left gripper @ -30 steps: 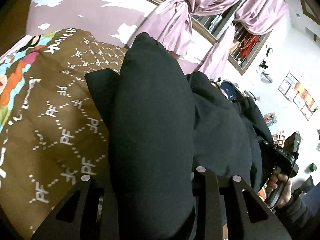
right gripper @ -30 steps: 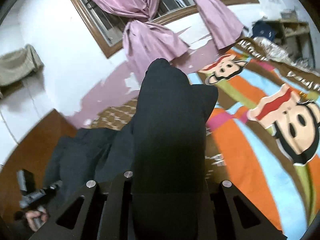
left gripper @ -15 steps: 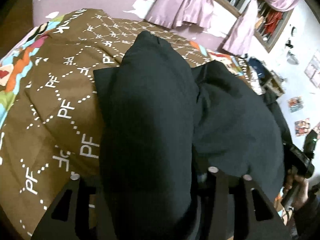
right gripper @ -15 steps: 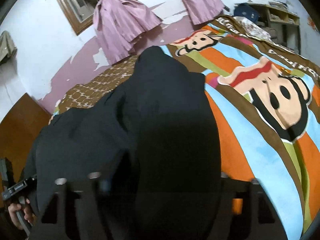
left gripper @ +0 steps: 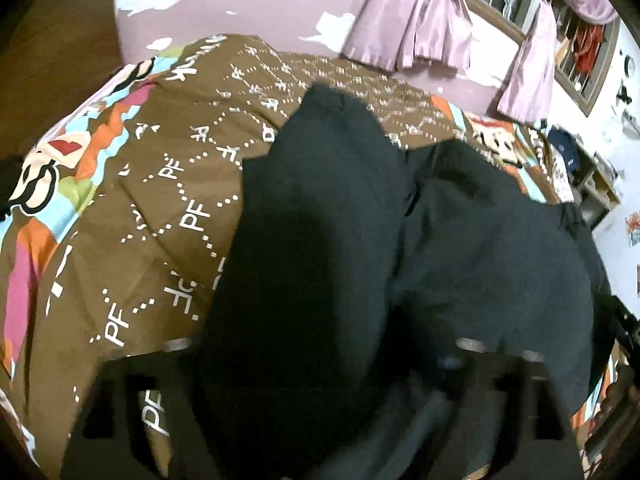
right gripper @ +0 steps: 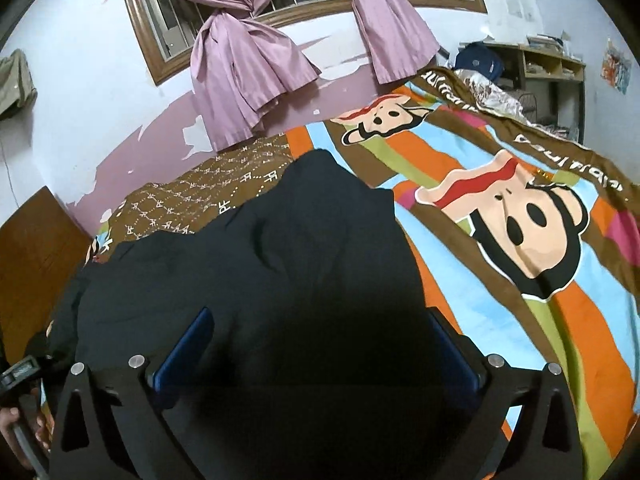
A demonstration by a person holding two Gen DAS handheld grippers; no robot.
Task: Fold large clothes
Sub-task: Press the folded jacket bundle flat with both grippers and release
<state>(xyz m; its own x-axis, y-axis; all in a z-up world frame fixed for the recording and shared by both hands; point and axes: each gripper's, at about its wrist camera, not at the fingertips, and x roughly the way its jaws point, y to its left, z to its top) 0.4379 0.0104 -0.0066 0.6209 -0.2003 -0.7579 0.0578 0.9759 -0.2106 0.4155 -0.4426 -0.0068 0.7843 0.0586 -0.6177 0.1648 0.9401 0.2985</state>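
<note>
A large black garment (left gripper: pixel 480 248) lies heaped on the bed, on the brown patterned part of the blanket (left gripper: pixel 160 208). My left gripper (left gripper: pixel 320 360) is blurred low in its view. Its jaws are opening and stand wide, with a thick fold of the garment (left gripper: pixel 304 240) lying loose between them. In the right wrist view the same black garment (right gripper: pixel 280 248) runs forward from my right gripper (right gripper: pixel 320 320). Those jaws are opening too, and the blue pads (right gripper: pixel 188 344) stand apart from the cloth that rests between them.
The bed carries a striped cartoon-monkey blanket (right gripper: pixel 520 240). Behind it are a wall and a window with tied pink curtains (right gripper: pixel 248 64). A wooden panel (right gripper: pixel 32 264) stands at the left, a shelf unit (right gripper: pixel 552 68) at the far right. A hand (right gripper: pixel 12 432) holds the other gripper's handle.
Both grippers tipped downward and sank toward the bed with the garment. Both jaws went from shut on folds of black cloth to spread wide, and the cloth now rests on the blanket.
</note>
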